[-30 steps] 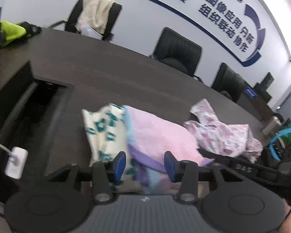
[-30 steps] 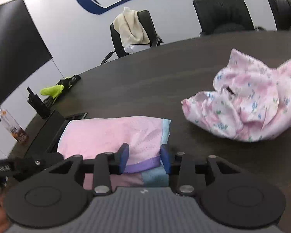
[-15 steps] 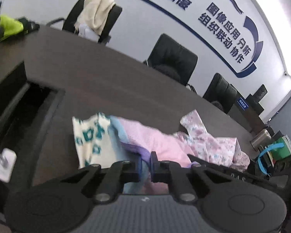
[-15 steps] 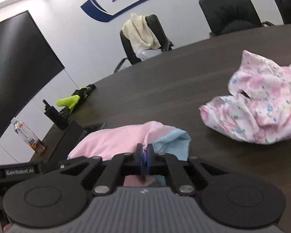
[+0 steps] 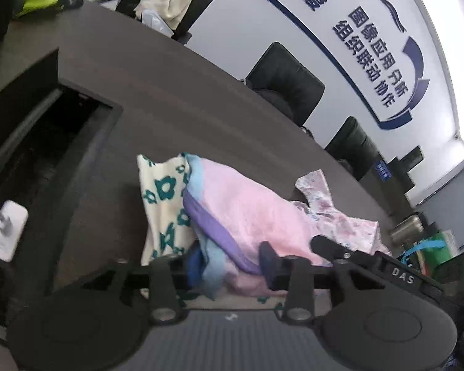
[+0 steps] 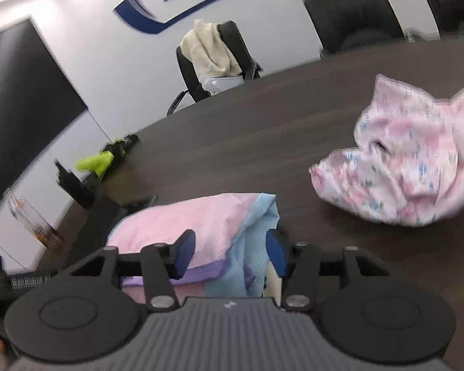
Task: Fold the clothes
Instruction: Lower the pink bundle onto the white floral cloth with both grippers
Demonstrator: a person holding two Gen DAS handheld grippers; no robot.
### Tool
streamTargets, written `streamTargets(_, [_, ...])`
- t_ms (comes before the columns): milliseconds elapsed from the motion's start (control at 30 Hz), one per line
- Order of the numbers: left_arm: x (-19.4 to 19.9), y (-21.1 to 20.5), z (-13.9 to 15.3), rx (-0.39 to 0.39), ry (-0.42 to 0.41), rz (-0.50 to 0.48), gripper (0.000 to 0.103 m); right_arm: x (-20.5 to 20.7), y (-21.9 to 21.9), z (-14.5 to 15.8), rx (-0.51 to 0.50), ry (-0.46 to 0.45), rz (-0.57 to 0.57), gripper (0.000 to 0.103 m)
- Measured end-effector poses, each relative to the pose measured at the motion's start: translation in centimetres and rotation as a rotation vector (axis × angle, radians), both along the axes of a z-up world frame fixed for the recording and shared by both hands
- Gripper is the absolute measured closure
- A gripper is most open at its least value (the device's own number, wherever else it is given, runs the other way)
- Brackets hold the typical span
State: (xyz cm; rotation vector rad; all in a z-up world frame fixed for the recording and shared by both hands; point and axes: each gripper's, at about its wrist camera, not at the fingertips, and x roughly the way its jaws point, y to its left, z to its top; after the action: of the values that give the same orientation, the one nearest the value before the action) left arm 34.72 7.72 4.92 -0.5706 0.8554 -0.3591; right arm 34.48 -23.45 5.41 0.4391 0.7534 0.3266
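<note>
- Nearest the lenses, at the near edge of the pink garment (image 5: 256,213): left gripper (image 5: 232,266), jaws spread wide, blue pads on either side of the garment's bunched purple-and-blue hem; nothing pinched between them; whether the pads touch the cloth cannot be told.
- Same near edge, seen from the other side: right gripper (image 6: 229,253), jaws likewise wide apart, straddling the light-blue fold of the pink garment (image 6: 188,219); no grip on the cloth.
- Pink garment: lying in a soft mound on the dark table (image 5: 157,99); purple band and light-blue trim along its near side; partly folded, edges uneven.
- Beneath and to the left of the pink garment in the left wrist view: cream cloth with green flowers (image 5: 161,198), lying flat, partly covered by the pink garment.
- Left of the pink garment, further off: open cable well (image 5: 46,142) sunk in the table; white charger (image 5: 6,235) with cord at its near side.
- Right of the pink garment: floral garment (image 6: 411,167), crumpled in a heap, apart from the pink garment in the right wrist view.
- Beyond the pink garment to the left, near the table's edge: neon-yellow item (image 6: 96,162) beside black objects; a bottle (image 6: 34,222), blurred.
- Farthest from the pink garment: black office chairs (image 5: 284,80) along the white wall; one chair draped with a cream cloth (image 6: 210,49); blue lettering (image 5: 371,37) on the wall.
</note>
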Motion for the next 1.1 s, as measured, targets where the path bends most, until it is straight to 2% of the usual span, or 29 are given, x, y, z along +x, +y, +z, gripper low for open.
streamTargets(67, [0.1,-0.2,-0.2,0.008,0.003,0.008,0.064,0.5,-0.6,-0.8,0.071,0.048,0.002,0.051])
streamTargets(100, [0.1,-0.3,-0.3,0.012,0.005,0.012,0.077,0.7,-0.6,-1.2,0.085,0.064,0.005,0.051])
streamTargets(133, [0.1,-0.4,-0.3,0.018,0.004,0.014,0.09,0.9,-0.4,-1.6,0.098,0.078,0.009,0.062])
streamTargets(167, [0.2,-0.5,-0.1,0.024,-0.003,0.013,0.091,0.9,0.0,-1.7,0.105,0.071,0.019,0.093])
streamTargets(200, [0.4,-0.5,0.2,0.022,-0.012,0.017,0.093,0.8,0.3,-1.8,0.111,0.062,0.031,0.097])
streamTargets(333, [0.8,-0.4,2.2,0.017,-0.073,0.016,0.095,0.4,1.6,-0.3,0.056,-0.02,0.024,0.098])
streamTargets(500, [0.6,-0.3,4.7,0.049,-0.175,0.025,0.095,0.5,2.6,1.7,0.075,-0.102,0.047,0.098])
streamTargets(600, [0.1,-0.2,3.3,0.084,-0.136,0.012,0.095,0.7,2.8,1.9,0.065,-0.103,0.049,0.098])
streamTargets(667, [-0.3,-0.3,1.5,0.093,-0.078,-0.003,0.093,0.6,2.6,0.9,0.032,-0.061,0.033,0.098])
streamTargets(700, [-0.5,-0.3,0.5,0.093,-0.052,-0.01,0.091,0.5,2.5,0.5,0.015,-0.039,0.025,0.098])
streamTargets(767, [-1.0,0.2,-0.6,0.088,-0.053,0.01,0.079,-0.1,2.3,0.5,0.006,-0.05,0.017,0.097])
streamTargets(800, [-1.3,0.6,-0.7,0.084,-0.054,0.039,0.069,-0.4,2.1,0.6,0.002,-0.057,0.013,0.096])
streamTargets(833, [-1.4,1.2,-0.5,0.076,-0.05,0.065,0.063,-0.7,2.0,0.6,-0.003,-0.064,0.009,0.091])
streamTargets(933, [-1.7,2.7,0.7,0.073,-0.083,0.115,0.063,-1.6,1.6,0.7,-0.015,-0.085,-0.004,0.071])
streamTargets(1033, [-2.4,3.1,2.5,0.074,-0.151,0.167,0.063,-2.4,1.5,1.4,-0.048,-0.125,-0.027,0.071])
streamTargets(1100, [-2.4,1.9,3.1,0.089,-0.167,0.167,0.064,-2.8,2.2,2.4,-0.1,-0.186,-0.024,0.079])
